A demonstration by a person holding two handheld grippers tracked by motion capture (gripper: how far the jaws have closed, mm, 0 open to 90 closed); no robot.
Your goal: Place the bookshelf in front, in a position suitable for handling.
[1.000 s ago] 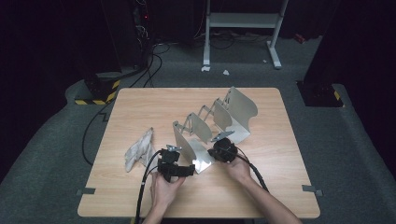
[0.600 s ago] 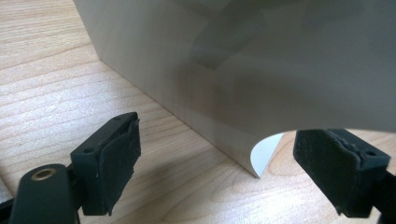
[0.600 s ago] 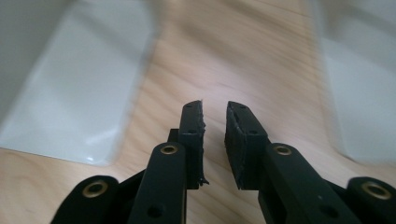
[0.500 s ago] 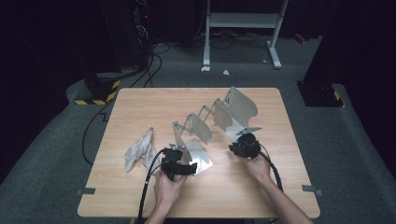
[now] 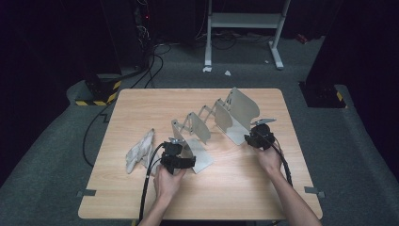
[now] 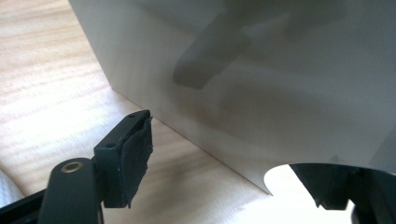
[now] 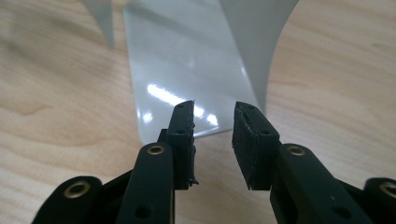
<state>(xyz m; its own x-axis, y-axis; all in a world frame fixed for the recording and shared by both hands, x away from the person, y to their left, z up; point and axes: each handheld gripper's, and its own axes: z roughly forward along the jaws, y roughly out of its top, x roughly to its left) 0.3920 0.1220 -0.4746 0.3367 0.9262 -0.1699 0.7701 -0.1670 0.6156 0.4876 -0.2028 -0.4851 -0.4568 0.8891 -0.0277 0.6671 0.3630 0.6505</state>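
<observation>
Grey sheet-metal rack (image 5: 207,132) of upright, round-topped plates, frame centre.
Left gripper (image 5: 175,157) straddles its glossy base, closing; right gripper (image 7: 214,135) opening, empty.

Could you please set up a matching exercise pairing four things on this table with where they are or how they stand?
Things:
1. white cloth
2. metal file rack
3. left gripper
4. right gripper

Places or states:
A. at the rack's far-right end plate, jaws open with nothing between them
B. crumpled flat near the table's left edge
C. at the rack's near-left base plate
D. stretched diagonally across the tabletop, dividers upright

Pairs: 1-B, 2-D, 3-C, 4-A
</observation>
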